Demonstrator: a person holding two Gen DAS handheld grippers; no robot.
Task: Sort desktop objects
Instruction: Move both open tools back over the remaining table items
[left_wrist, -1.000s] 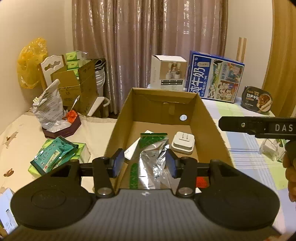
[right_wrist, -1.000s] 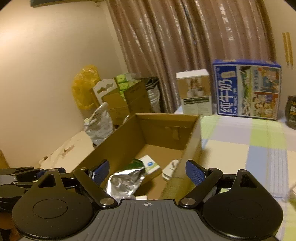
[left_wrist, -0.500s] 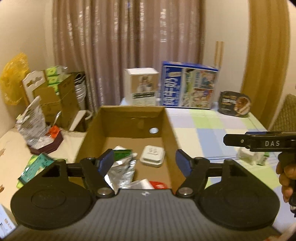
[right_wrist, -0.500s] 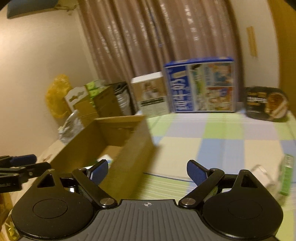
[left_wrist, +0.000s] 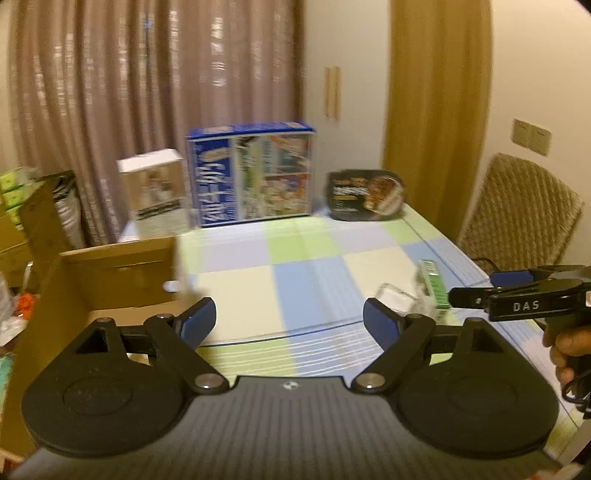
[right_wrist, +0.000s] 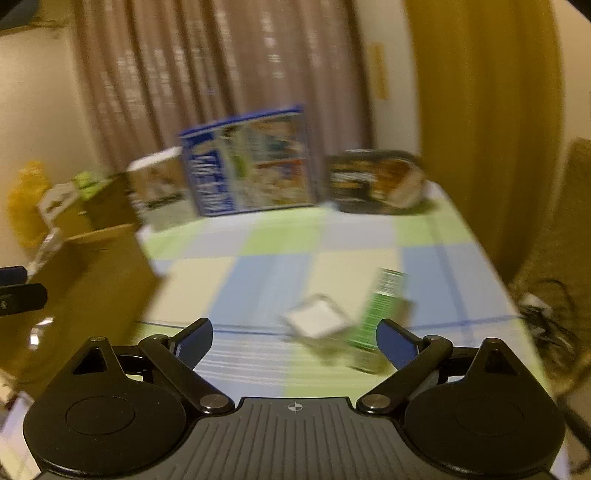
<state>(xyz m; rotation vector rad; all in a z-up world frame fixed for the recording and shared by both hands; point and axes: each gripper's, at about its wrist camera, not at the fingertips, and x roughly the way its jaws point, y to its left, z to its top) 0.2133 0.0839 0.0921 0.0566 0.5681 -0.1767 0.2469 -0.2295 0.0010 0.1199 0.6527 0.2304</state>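
I judge the sort to be well along but not finished: the loose items that I can see on the bench (left_wrist: 236, 291) number only two, and both lie near its right edge

Count, largest first:
- Bench, one, under a checked cloth
- Cardboard box (left_wrist: 122, 273), one, at the left edge of the bench; I read it as the collecting bin. Only its far wall and rim show here, so I cannot tell what it holds
- Blue printed carton (left_wrist: 255, 173), one, upright at the far edge
- White carton (left_wrist: 155, 192), one, upright just left of the blue one
- Dark food tray (left_wrist: 365, 195), one, propped at the far edge toward the right corner
- Green packet (right_wrist: 384, 306), one, near the right edge
- Clear container (right_wrist: 317, 317), one, just beside the green packet on its left; motion blur hides whether the two touch

I take the three far-edge items as stored stock, not as work remaining; that is a judgement only

Tool state:
- Left tool (left_wrist: 290, 319): its jaws have just been opening and stand wide, with nothing between them
- Right tool (right_wrist: 295, 338): its jaws have just been opening and stand wide, and nothing is gripped. The clear container and the green packet lie ahead of it, toward its right finger

Remaining work as I judge it: collect the green packet and the clear container and transfer each to the cardboard box
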